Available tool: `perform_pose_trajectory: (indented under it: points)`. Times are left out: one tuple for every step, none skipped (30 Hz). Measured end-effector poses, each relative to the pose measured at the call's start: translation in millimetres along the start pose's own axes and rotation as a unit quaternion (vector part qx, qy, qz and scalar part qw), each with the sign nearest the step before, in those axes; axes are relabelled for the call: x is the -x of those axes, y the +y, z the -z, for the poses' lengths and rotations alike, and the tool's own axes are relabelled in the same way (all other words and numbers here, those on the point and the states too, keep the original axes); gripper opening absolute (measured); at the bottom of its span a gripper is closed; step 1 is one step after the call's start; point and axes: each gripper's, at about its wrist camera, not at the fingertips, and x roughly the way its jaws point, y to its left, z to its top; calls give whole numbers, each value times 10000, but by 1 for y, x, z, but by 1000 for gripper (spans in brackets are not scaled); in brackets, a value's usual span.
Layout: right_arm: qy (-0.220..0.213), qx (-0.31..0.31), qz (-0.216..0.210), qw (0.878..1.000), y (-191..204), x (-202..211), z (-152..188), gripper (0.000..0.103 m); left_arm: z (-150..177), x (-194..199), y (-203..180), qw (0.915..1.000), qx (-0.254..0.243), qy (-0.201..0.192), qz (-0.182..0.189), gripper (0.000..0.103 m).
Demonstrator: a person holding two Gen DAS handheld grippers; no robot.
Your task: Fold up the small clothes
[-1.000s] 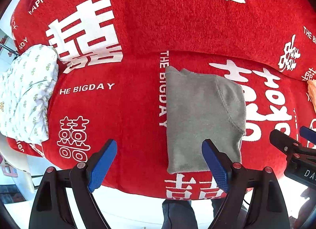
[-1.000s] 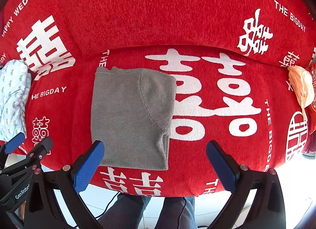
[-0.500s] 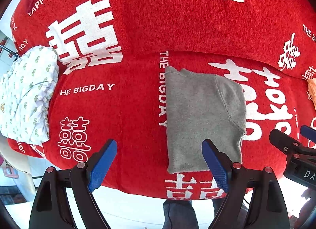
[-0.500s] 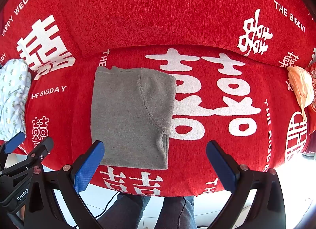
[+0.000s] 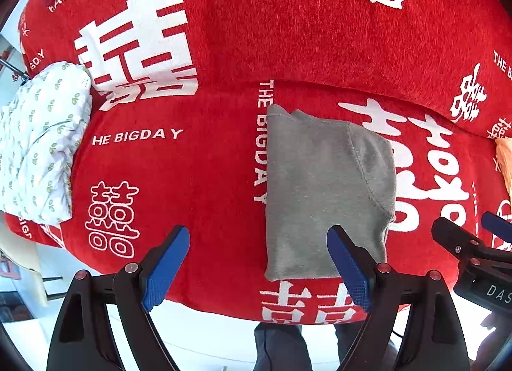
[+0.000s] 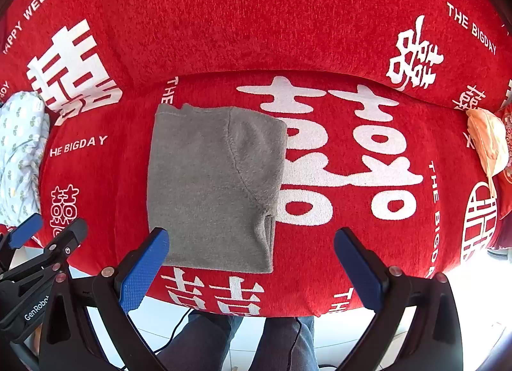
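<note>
A grey garment [image 5: 323, 191] [image 6: 211, 185] lies folded into a neat rectangle on the red seat cushion, near its front edge. My left gripper [image 5: 257, 263] hovers above the cushion, open and empty; its right blue pad overlaps the garment's near corner in the left wrist view. My right gripper [image 6: 251, 267] also stands open with nothing between its pads, its left pad over the garment's near left corner. Each gripper shows at the edge of the other's view.
The red sofa cover [image 5: 198, 172] [image 6: 368, 243] bears white characters and lettering. A white patterned cloth bundle [image 5: 35, 143] [image 6: 19, 150] lies at the left end. An orange cloth [image 6: 488, 143] [image 5: 505, 159] sits at the right end. A person's legs [image 6: 243, 342] stand below the seat's front edge.
</note>
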Motion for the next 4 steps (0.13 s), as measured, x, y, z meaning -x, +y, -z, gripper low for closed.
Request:
perform_pose_trajectory:
  points:
    - [-1, -7, -5, 10000, 0, 0, 0, 103, 0, 0, 0, 10000, -8, 7, 0, 88]
    - [1, -4, -7, 10000, 0, 0, 0, 103, 0, 0, 0, 10000, 4, 11, 7, 88]
    - [-1, -5, -3, 10000, 0, 0, 0, 103, 0, 0, 0, 10000, 4, 20, 2, 88]
    - [-3, -2, -4, 10000, 0, 0, 0, 103, -1, -1, 0, 10000, 6, 27, -6, 88]
